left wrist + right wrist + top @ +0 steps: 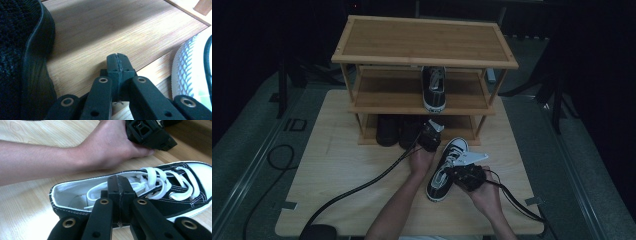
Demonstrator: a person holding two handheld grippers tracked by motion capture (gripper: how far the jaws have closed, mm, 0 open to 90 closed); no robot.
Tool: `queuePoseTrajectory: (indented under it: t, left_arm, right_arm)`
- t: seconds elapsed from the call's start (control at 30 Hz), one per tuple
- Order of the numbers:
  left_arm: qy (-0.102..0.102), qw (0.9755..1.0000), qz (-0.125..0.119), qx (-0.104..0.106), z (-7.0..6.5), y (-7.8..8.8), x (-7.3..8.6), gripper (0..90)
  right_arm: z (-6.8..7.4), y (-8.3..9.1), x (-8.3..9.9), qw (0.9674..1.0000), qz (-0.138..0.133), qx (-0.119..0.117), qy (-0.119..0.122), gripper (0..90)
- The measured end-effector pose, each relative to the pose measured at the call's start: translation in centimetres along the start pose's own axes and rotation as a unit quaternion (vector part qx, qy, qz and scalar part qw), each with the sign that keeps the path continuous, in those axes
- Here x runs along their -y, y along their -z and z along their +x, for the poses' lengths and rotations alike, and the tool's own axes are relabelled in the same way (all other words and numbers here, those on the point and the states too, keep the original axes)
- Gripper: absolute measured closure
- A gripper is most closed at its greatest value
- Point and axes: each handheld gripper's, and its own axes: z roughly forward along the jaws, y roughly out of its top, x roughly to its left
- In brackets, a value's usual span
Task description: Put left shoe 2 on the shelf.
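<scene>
R gripper (119, 185), jaws pressed together on nothing, hangs over sneaker (447, 167) opening, prob. lining up a grab. L gripper (117, 62) at its 11 o'clock, also closed tight w/ nothing between, waits by rack (422, 107).

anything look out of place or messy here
One sneaker lies on the table in front of the rack, angled, laces loose inside it, while its match sits on the middle shelf. No damage or spills.
</scene>
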Motion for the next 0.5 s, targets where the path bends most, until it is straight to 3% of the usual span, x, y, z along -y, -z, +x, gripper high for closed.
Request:
queuePoseTrajectory:
  t: [0.2,0.5]
  left_arm:
    - [0.0,1.0,0.0,0.0,0.0,0.0,0.0,89.9]
    - [0.001,1.0,0.0,-0.001,-0.01,0.01,0.01,89.6]
  right_arm:
    - [0.14,-0.31,0.14,0.9999,0.007,0.009,0.005,88.8]
    - [0.06,0.41,0.03,0.9988,-0.006,0.049,-0.009,71.8]
